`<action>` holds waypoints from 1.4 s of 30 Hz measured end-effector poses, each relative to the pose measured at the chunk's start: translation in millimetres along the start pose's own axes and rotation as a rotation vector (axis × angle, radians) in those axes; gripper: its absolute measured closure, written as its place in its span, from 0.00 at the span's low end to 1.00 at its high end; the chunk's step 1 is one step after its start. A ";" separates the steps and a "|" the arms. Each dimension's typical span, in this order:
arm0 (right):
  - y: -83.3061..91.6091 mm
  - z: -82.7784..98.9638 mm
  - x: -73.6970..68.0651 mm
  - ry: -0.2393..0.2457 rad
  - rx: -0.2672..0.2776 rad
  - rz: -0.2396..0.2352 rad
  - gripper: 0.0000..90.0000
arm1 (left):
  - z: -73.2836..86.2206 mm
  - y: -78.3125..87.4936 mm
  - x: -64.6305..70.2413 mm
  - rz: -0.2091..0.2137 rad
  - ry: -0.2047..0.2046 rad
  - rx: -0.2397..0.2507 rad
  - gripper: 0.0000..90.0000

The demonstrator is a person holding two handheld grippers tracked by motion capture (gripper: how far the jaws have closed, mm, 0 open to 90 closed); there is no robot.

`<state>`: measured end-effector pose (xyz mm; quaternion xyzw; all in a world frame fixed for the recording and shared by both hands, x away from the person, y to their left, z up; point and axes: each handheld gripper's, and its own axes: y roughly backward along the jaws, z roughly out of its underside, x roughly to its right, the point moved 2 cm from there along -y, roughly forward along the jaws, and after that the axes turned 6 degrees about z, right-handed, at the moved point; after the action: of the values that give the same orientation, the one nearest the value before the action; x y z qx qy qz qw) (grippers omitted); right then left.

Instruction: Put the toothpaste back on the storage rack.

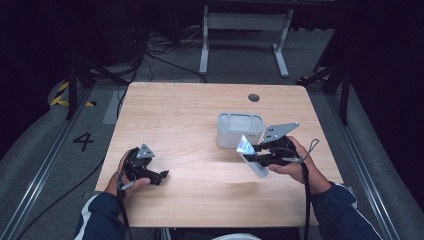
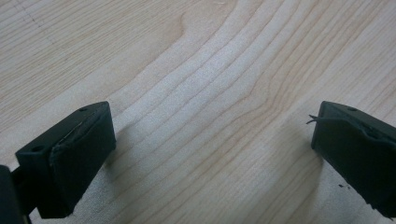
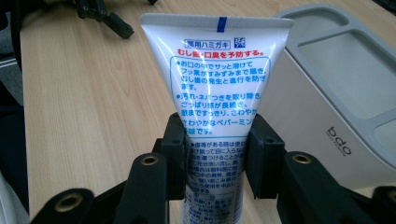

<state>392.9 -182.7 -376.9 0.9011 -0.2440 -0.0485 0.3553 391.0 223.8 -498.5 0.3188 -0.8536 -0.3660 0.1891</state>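
Note:
A white toothpaste tube (image 3: 219, 88) with blue and red print is clamped between the two black jaws of my right gripper (image 3: 215, 158), crimped end pointing away from the camera. In the high view the same tube (image 1: 248, 154) is held tilted above the table by the right gripper (image 1: 261, 155), just in front of a grey box-shaped holder (image 1: 239, 131) with compartments on top. That holder (image 3: 336, 102) lies close on the right in the right gripper view. My left gripper (image 1: 161, 176) rests at the table's front left, its jaws wide apart over bare wood (image 2: 210, 107) with nothing between them.
The wooden table (image 1: 190, 115) has a round cable hole (image 1: 254, 97) near its far edge. The left hand's gripper (image 3: 100, 14) shows far off in the right gripper view. Beyond the table are a white desk frame (image 1: 245, 30), cables on the floor and black stands.

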 end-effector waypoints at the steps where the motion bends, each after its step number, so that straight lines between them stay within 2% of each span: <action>1: 3.1 -1.1 -0.6 0.011 0.026 0.013 0.73 | -0.1 0.0 -0.3 -0.001 -0.004 0.001 0.00; 24: 34.1 -27.1 5.8 0.016 0.206 0.091 0.73 | -0.1 0.1 -0.4 -0.002 -0.004 -0.001 0.00; 35: 42.2 -40.0 11.2 0.019 0.232 0.114 0.73 | -0.3 -0.2 -0.6 0.002 -0.007 0.000 0.00; 42: 41.5 -49.2 22.4 0.008 0.244 0.140 0.73 | -0.3 0.0 -0.6 0.000 -0.006 -0.002 0.00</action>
<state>408.5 -189.1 -310.9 0.9185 -0.3088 0.0099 0.2467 391.6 224.1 -498.3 0.3173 -0.8539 -0.3678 0.1868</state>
